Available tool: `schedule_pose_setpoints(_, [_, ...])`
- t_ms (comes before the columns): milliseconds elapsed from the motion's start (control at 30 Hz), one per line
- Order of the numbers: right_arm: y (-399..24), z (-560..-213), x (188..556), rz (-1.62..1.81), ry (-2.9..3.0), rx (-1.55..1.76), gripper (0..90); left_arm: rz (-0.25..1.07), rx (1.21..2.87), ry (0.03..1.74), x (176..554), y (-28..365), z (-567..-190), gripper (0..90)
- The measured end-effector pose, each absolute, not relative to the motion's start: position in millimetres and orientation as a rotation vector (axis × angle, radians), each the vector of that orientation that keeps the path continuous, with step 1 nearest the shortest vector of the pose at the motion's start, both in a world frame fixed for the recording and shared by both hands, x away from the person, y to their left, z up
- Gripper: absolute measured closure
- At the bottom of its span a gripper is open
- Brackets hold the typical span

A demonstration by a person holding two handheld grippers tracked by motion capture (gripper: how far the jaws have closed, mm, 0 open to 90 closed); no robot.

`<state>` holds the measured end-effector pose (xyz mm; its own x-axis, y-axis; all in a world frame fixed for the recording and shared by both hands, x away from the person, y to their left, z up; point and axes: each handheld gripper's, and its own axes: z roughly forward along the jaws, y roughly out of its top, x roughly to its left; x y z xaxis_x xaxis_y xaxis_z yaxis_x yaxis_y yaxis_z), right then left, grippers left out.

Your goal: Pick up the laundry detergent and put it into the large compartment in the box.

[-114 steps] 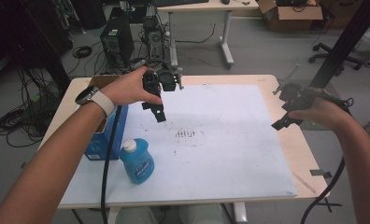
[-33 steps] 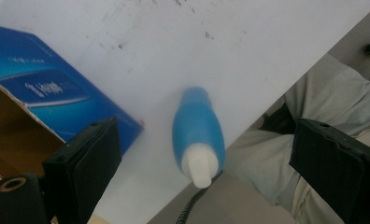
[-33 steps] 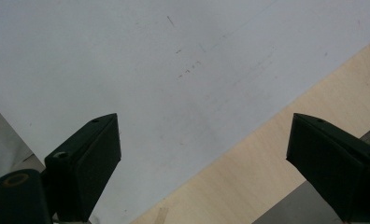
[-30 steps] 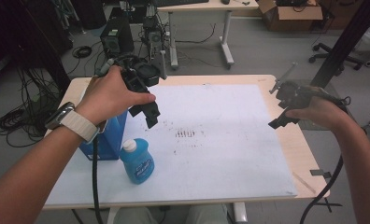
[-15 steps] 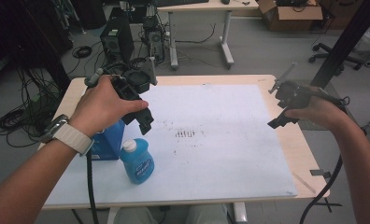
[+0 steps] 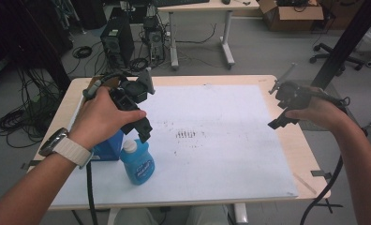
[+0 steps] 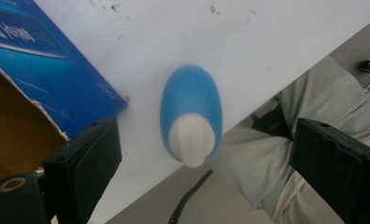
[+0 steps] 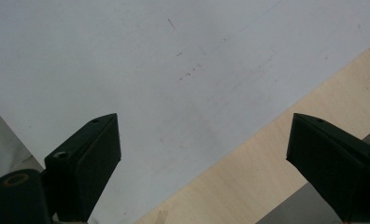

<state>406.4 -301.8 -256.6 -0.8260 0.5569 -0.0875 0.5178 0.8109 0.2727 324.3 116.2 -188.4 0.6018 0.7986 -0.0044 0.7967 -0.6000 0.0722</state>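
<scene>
Crowding the blue bottle (image 7: 191,114) — blue box (image 7: 43,70) beside it — under the spread left gripper (image 7: 206,182); right gripper (image 8: 211,168) spread too.

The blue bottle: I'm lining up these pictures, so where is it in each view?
High view: bottle lower left, beside the blue box.
Left gripper view: bottle centre, seen from above, between the open tongs.
Right gripper view: no bottle.
Shared landmark: the white sheet.

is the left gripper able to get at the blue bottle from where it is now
Probably yes. The left gripper hangs just above the blue bottle, jaws open wide around its white cap, nothing between them; the blue box stands close beside.
</scene>
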Motion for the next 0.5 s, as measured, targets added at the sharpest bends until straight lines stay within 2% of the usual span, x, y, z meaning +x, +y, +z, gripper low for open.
schedule_pose_setpoints(500, [-301, -258, 407, 0.355, 2.833, 0.845, 9.8, 0.026, 2.76, 1.365, 323, 117, -212, 8.6])
